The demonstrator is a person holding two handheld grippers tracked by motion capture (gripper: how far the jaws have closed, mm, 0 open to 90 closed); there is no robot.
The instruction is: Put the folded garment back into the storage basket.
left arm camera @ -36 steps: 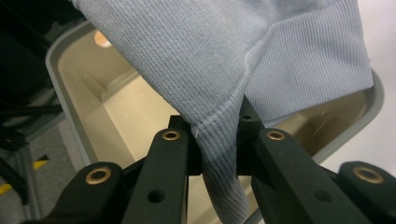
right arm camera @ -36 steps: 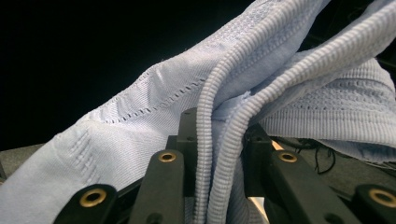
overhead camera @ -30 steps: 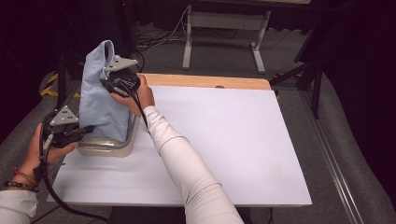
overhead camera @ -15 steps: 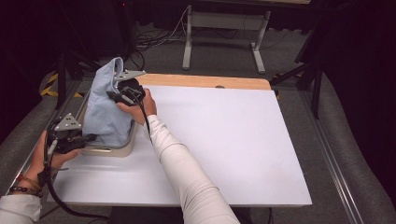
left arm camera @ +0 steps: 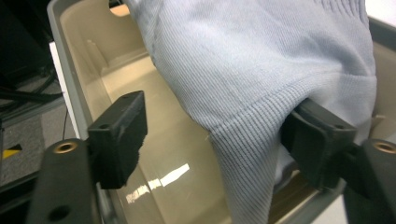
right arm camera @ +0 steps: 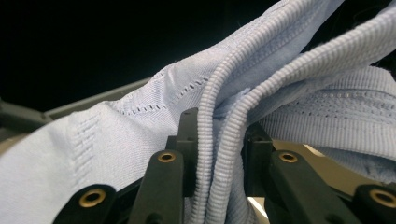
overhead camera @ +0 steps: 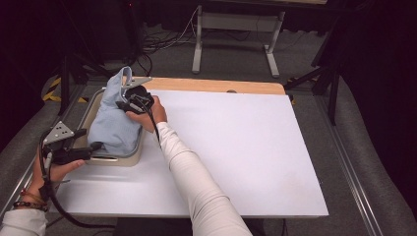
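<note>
From the high view, I had the pale blue knit garment (overhead camera: 114,120) mostly down in the beige plastic bin (overhead camera: 129,158) at the left end of the white bench (overhead camera: 246,147), though its top end was held up above the rim; I'd judge the loading well along, with that raised end left to lower and release. My right gripper (overhead camera: 129,102) sat at the top of the cloth, my left gripper (overhead camera: 93,146) at the bin's near rim.

In the left gripper view, my jaws had just been opening and stood spread, a fold of garment (left arm camera: 261,93) hanging between them; the right-hand pad lay against the cloth, with no squeeze on it.

In the right gripper view, my jaws were pinching the ribbed hem (right arm camera: 219,154) tight.
</note>
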